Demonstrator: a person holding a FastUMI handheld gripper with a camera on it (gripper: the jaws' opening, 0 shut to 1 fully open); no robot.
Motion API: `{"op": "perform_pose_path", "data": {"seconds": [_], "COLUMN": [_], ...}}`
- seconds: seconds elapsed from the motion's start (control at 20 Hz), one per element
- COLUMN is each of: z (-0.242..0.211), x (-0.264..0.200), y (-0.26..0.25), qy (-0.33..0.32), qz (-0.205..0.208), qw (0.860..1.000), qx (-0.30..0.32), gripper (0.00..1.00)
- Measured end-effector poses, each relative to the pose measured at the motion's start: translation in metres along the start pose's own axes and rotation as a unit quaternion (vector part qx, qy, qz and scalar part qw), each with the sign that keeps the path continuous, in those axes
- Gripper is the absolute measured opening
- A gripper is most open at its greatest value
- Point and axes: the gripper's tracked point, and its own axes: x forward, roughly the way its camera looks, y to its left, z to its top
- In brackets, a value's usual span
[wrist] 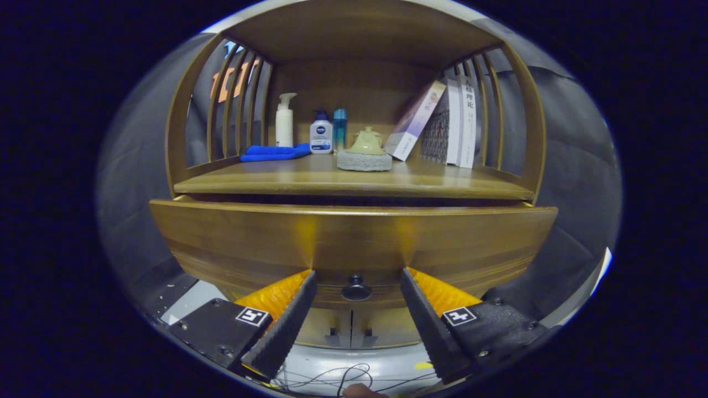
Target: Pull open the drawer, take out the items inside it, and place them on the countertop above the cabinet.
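Note:
A wooden cabinet fills the scene, with its drawer front (pixel 354 237) just ahead of me. The drawer stands a little way out from the cabinet, a dark gap showing above its top edge; its inside is hidden. A small dark round knob (pixel 356 288) sits low on the drawer front, between my two fingertips with space on either side. My gripper (pixel 357 276) is open, its fingers (pixel 287 320) straddling the knob without pressing on it. Above the drawer lies the wooden countertop (pixel 310 179).
On the countertop stand a white pump bottle (pixel 285 120), a small white and blue bottle (pixel 321 132), a teal bottle (pixel 339 128), a blue cloth (pixel 275 152), a teapot on a grey pad (pixel 365 150) and leaning books (pixel 442 124). Cables (pixel 343 378) lie on the floor below.

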Motion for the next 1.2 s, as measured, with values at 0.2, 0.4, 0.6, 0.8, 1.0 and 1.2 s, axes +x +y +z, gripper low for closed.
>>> {"op": "perform_pose_path", "data": {"seconds": [0.2, 0.4, 0.6, 0.8, 1.0, 1.2], "z": [0.003, 0.008, 0.006, 0.004, 0.007, 0.024], "x": [0.017, 0.03, 0.035, 0.037, 0.024, -0.005], "y": [0.0, -0.002, -0.002, -0.003, -0.008, -0.015], "qy": [0.002, 0.008, 0.019, 0.024, 0.05, 0.034], "qz": [-0.002, -0.001, 0.001, 0.0, 0.021, 0.046], "qw": [1.0, 1.0, 1.0, 1.0, 0.998, 0.998], "qx": [-0.007, -0.006, 0.006, -0.005, 0.03, 0.036], "gripper": [1.0, 1.0, 1.0, 1.0, 1.0, 1.0]}}
